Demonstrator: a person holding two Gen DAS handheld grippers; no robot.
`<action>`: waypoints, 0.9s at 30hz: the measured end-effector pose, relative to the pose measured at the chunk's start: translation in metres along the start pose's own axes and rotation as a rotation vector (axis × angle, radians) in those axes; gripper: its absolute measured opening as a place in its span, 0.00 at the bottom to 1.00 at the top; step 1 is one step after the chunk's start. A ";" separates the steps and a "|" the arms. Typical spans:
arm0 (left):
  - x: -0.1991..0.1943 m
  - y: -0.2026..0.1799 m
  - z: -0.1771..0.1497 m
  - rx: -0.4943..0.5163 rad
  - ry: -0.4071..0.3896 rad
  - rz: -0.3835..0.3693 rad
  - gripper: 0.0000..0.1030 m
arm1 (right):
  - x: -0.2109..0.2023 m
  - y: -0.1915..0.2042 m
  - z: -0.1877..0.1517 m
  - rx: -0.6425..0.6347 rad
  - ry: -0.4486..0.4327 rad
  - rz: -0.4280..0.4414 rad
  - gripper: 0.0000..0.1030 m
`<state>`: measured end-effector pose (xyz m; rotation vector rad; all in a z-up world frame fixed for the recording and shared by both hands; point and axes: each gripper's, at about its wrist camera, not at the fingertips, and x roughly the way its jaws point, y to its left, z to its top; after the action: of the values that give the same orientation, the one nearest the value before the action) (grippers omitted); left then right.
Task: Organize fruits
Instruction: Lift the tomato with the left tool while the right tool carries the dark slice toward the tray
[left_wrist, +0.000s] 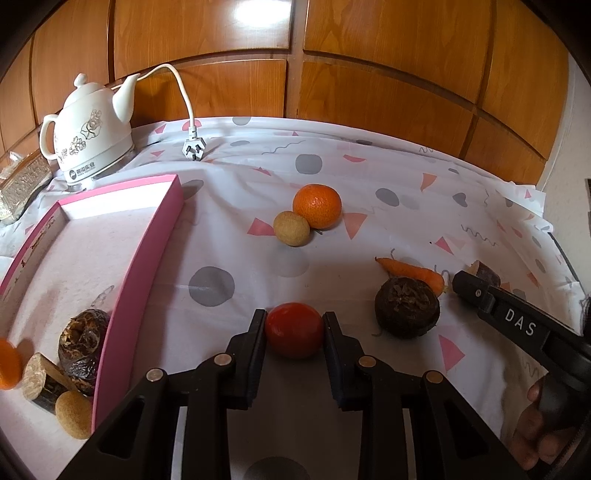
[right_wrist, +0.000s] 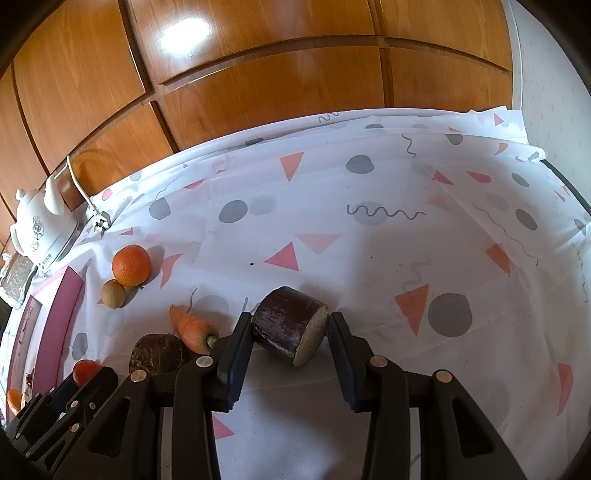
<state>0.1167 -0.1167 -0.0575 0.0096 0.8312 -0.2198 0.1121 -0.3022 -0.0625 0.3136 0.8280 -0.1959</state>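
Observation:
My left gripper (left_wrist: 294, 325) is shut on a red tomato (left_wrist: 294, 329) low over the patterned cloth. A pink tray (left_wrist: 147, 258) at the left holds a dark round fruit (left_wrist: 83, 339), a cut cane piece (left_wrist: 42, 380), a tan longan (left_wrist: 74, 413) and an orange piece (left_wrist: 9, 363). An orange (left_wrist: 317, 205), a longan (left_wrist: 291, 228), a carrot (left_wrist: 412, 273) and a dark round fruit (left_wrist: 407, 307) lie on the cloth. My right gripper (right_wrist: 290, 328) stands around a dark cut cane piece (right_wrist: 291, 325), jaws touching or nearly touching its ends.
A white ceramic kettle (left_wrist: 90, 129) with its cord and plug (left_wrist: 192, 147) stands at the back left, beside a patterned box (left_wrist: 22, 184). Wooden cabinet panels (left_wrist: 295, 55) run behind the table. The table's right edge (right_wrist: 565, 184) is near a white wall.

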 end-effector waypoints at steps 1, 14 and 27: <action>-0.001 0.000 -0.001 0.000 0.000 -0.001 0.29 | 0.000 0.000 0.000 -0.001 0.000 0.000 0.41; -0.020 -0.002 -0.016 0.030 0.003 -0.008 0.29 | -0.001 0.004 0.000 -0.045 0.022 -0.009 0.40; -0.057 0.009 -0.020 -0.010 0.001 -0.085 0.29 | -0.019 0.011 -0.019 -0.161 0.046 -0.001 0.29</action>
<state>0.0670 -0.0952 -0.0301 -0.0353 0.8347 -0.2950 0.0893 -0.2841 -0.0579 0.1666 0.8840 -0.1223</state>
